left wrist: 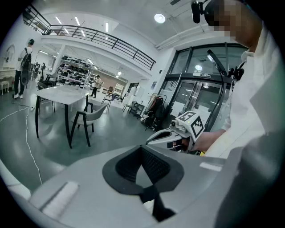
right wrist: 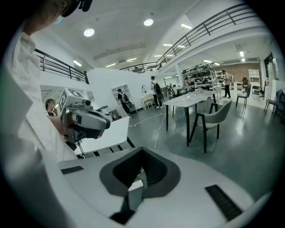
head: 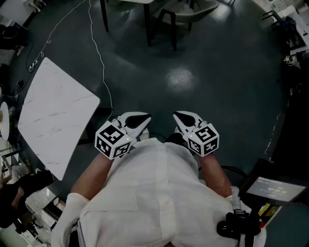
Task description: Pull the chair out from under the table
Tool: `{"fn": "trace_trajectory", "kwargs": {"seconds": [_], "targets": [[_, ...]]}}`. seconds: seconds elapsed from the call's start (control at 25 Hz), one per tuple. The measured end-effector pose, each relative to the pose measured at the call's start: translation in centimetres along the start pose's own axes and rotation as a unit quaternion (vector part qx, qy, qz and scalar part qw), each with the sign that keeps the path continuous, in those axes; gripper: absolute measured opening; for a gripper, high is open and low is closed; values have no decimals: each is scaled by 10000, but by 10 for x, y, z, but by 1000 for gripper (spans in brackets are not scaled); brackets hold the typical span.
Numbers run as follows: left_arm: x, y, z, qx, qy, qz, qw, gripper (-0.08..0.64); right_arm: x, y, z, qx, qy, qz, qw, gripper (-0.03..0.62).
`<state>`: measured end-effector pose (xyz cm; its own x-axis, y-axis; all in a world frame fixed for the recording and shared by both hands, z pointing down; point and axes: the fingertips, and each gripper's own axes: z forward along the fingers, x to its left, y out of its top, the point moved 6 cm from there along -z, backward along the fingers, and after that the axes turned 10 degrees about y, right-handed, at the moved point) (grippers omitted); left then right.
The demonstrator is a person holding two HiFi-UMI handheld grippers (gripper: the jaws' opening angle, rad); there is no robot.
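The person holds both tools close before the chest, side by side and a little apart, and both point forward and somewhat down. The left gripper (head: 144,118) is closed and nothing stands between its jaws; its own view shows the dark pads meeting at the tip. The right gripper (head: 179,116) is closed in the same way and is also empty. The chair (head: 186,13), with a pale grey shell and dark legs, stands well apart from both, at the far end of the floor (head: 217,82), and is pushed partly under the far table (right wrist: 191,98), between its dark legs. Between the grippers and the chair the dark, shiny floor lies open and wide. On the left side a white marble table (head: 53,116) stands at an angle, and its near rounded corner comes just beside the left gripper. A thin white cable (head: 99,58) runs over the floor from the far end toward this corner. Along the right edge stands dark equipment (head: 294,58) that I cannot make out well.
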<state>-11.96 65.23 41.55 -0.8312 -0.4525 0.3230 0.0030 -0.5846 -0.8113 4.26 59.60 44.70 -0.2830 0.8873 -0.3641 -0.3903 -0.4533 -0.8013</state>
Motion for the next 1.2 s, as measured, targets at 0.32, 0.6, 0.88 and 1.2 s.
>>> {"fn": "trace_trajectory", "kwargs": {"seconds": [0.32,0.6,0.88,1.2], "targets": [[46,13,7,-20,-116,-108,9999,8,-11,19,18,127,-187,171,9996,5],[84,73,79,193,-179,23,9997,8,-112,60,27,25,-207,269,9994,6],[107,166,165,156,-108,254,9995,8,-228,108,11,-185,-115,450,9987,6],[139,216,206,131,-161,265,9994,8,-288,146,18,-459,-248,592,9969,8]]}}
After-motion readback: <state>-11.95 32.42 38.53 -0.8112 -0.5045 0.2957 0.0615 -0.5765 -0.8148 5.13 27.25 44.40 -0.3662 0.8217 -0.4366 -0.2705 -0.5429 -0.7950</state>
